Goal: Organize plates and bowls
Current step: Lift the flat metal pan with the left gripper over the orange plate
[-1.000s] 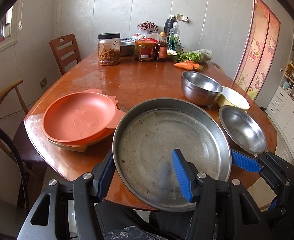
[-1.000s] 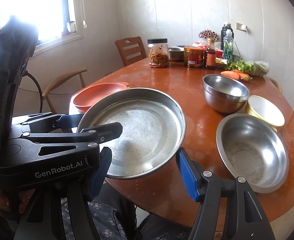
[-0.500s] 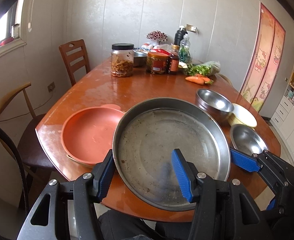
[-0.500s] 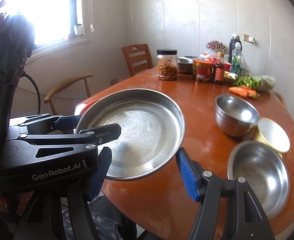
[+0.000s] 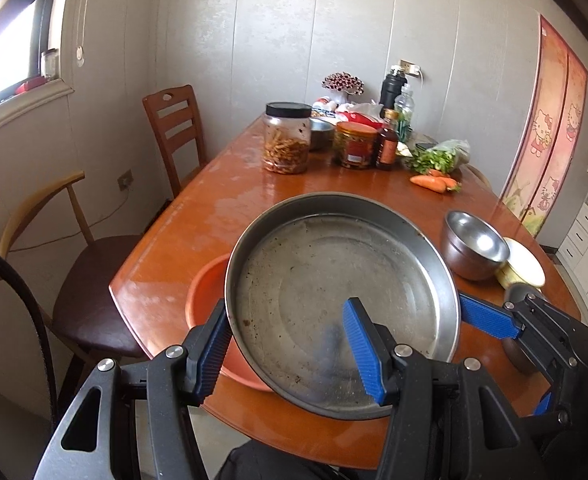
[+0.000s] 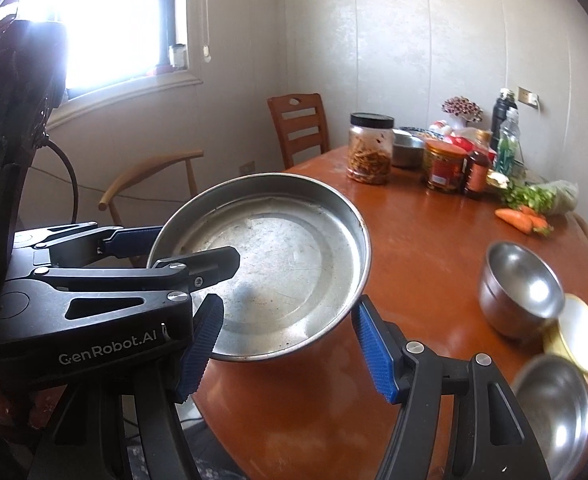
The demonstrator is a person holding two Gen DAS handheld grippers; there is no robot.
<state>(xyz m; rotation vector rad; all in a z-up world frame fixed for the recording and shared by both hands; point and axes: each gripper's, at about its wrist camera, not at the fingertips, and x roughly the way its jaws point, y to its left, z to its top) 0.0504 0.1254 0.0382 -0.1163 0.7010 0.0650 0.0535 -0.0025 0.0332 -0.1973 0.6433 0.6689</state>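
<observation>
Dull grey metal pan [image 5: 334, 292] speckled with brown spots, orange-pink plate [image 5: 205, 300] peeking out underneath, glossy reddish-brown counter [image 5: 233, 208], shiny silver bowl [image 5: 474, 244], a pale yellow bowl [image 5: 524, 268], bright orange carrots [image 5: 432, 182], and ridged blue fingers [image 5: 360, 350] on black.

Pale panelled walls [image 5: 253, 40], a bright window [image 6: 109, 20] (glaring white), two wooden chairs [image 5: 173, 128] beside the brown table [image 5: 221, 200].
</observation>
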